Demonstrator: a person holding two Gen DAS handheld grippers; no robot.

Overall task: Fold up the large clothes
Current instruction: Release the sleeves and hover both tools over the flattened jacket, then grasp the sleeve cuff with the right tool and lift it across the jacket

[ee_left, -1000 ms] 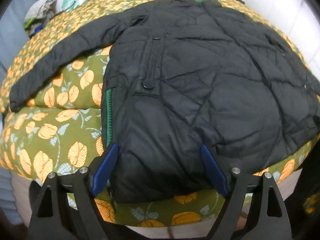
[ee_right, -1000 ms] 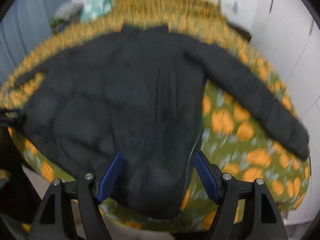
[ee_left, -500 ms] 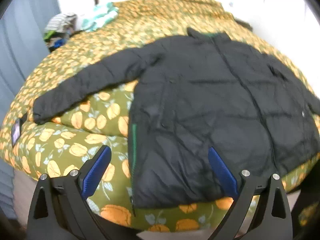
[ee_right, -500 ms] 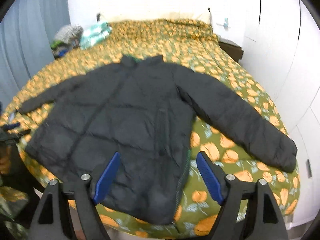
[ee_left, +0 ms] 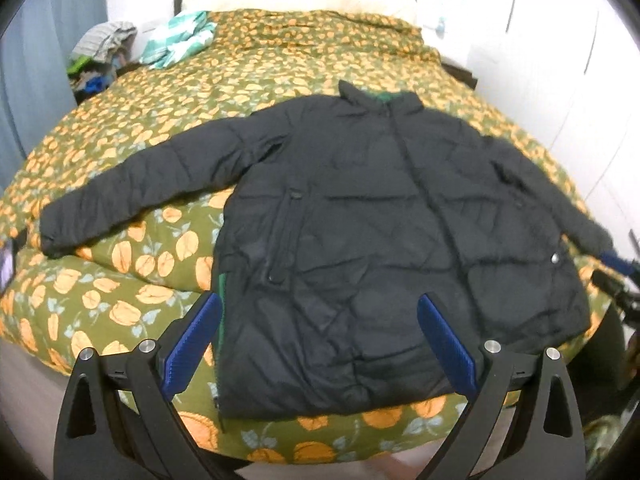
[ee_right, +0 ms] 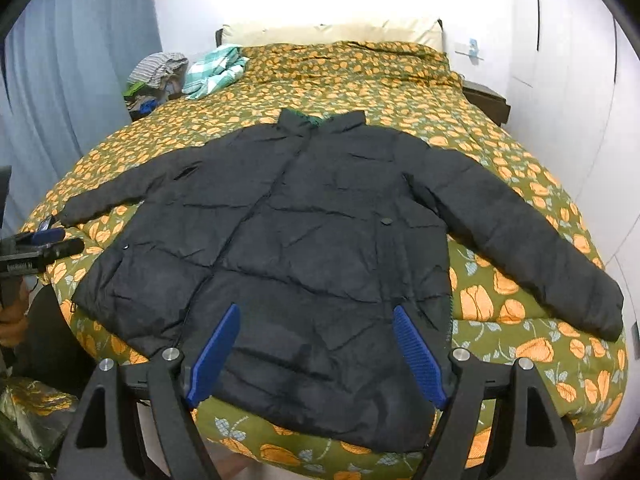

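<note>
- Lying front-up and spread flat on the bed [ee_right: 400, 92], the black puffer jacket [ee_right: 304, 248] has its collar toward the headboard and its hem at the foot edge nearest the cameras.
- Both sleeves stretch outward from the body: one sleeve [ee_right: 520, 240] angles toward the white wardrobe side, the other sleeve [ee_left: 132, 196] toward the curtain side.
- A strip of green lining [ee_left: 221, 304] shows along the jacket's side edge in the left wrist view, and green also peeks out inside the collar [ee_right: 316, 122].
- The bedspread is olive green with an orange flower print; a cream pillow [ee_right: 332, 32] lies along the headboard.
- The left gripper [ee_left: 316, 344] hovers over the hem with its blue pads [ee_left: 192, 344] spread wide, holding nothing.
- The right gripper [ee_right: 316, 356] hangs likewise above the hem, jaws wide apart and empty, its blue pads [ee_right: 418, 356] clear of the fabric.
- Each gripper shows at the edge of the other's view, beyond the jacket's side.
- A teal-and-white checked cloth [ee_right: 216, 70] sits on the far corner of the bed, next to a heap of clothes [ee_right: 156, 76] by the blue-grey curtain [ee_right: 80, 80].
- A dark nightstand [ee_right: 486, 100] stands beside the bed on the wardrobe side.
</note>
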